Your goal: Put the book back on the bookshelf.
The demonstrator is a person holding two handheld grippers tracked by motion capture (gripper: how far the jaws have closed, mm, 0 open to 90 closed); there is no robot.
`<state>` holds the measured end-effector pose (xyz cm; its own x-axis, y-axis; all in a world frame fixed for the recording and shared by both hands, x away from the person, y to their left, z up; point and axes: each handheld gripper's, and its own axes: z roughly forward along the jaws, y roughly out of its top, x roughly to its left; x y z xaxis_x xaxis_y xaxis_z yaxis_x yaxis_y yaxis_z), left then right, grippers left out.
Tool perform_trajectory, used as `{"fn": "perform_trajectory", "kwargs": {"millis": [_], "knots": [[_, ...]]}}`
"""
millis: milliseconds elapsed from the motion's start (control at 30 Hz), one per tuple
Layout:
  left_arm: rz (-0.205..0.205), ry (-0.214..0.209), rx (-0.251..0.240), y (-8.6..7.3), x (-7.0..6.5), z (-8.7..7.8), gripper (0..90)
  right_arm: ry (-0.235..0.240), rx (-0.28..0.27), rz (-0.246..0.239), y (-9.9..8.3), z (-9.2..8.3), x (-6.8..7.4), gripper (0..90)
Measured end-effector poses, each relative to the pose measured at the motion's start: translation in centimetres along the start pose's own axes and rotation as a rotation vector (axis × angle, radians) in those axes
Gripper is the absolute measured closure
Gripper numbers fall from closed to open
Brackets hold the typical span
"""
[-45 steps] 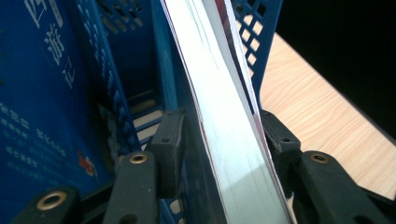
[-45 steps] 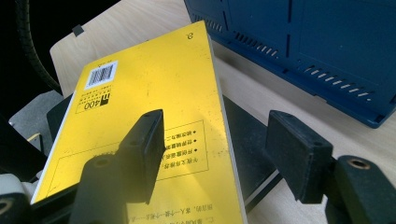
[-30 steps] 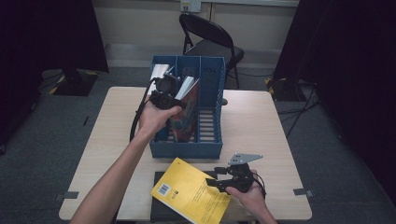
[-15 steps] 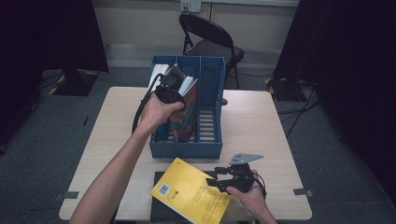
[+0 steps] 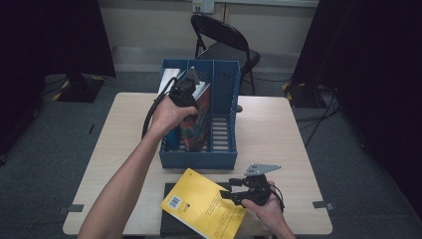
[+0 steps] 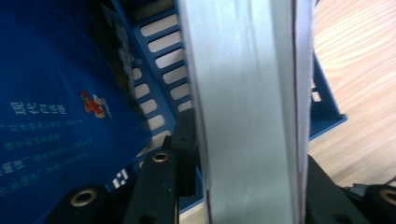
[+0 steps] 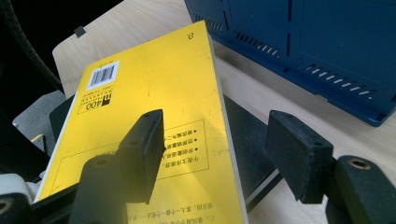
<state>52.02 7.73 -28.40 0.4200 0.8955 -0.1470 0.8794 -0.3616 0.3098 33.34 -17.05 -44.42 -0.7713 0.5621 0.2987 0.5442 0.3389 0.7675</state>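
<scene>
Over the blue file rack [image 5: 199,149], the left gripper [image 5: 183,94] has just been closing its jaws, which now pinch a thick book [image 6: 247,112] standing in the rack. Near the table's front edge, the right gripper [image 5: 234,193] rests spread beside 1 yellow book [image 5: 201,209].

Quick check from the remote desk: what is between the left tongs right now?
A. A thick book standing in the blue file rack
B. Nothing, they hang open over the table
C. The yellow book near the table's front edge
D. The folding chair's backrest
A. In the left gripper view the left tongs have just been closing and clamp the thick book by its page edges, inside the blue file rack; the yellow book lies by the right tongs.
</scene>
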Motion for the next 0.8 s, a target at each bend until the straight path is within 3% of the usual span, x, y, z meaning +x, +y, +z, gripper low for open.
{"fn": "perform_trajectory", "kwargs": {"millis": [100, 333, 533, 800], "knots": [[-0.022, -0.002, 0.029, 0.26, 0.05, 0.17, 69.4, -0.002, 0.002, 0.003, -0.01, 0.06, -0.01, 37.0], [-0.017, 0.025, 0.075, 0.69, -0.25, 0.34, 71.1, -0.001, -0.001, 0.007, 0.0, -0.02, -0.06, 36.9], [0.006, 0.012, 0.05, 0.66, 0.12, 0.3, 73.1, -0.002, -0.002, 0.006, -0.05, -0.12, -0.11, 36.8], [-0.039, -0.001, 0.018, 0.82, 0.61, 0.22, 74.1, -0.004, -0.003, 0.011, -0.09, -0.15, -0.2, 36.2]]}}
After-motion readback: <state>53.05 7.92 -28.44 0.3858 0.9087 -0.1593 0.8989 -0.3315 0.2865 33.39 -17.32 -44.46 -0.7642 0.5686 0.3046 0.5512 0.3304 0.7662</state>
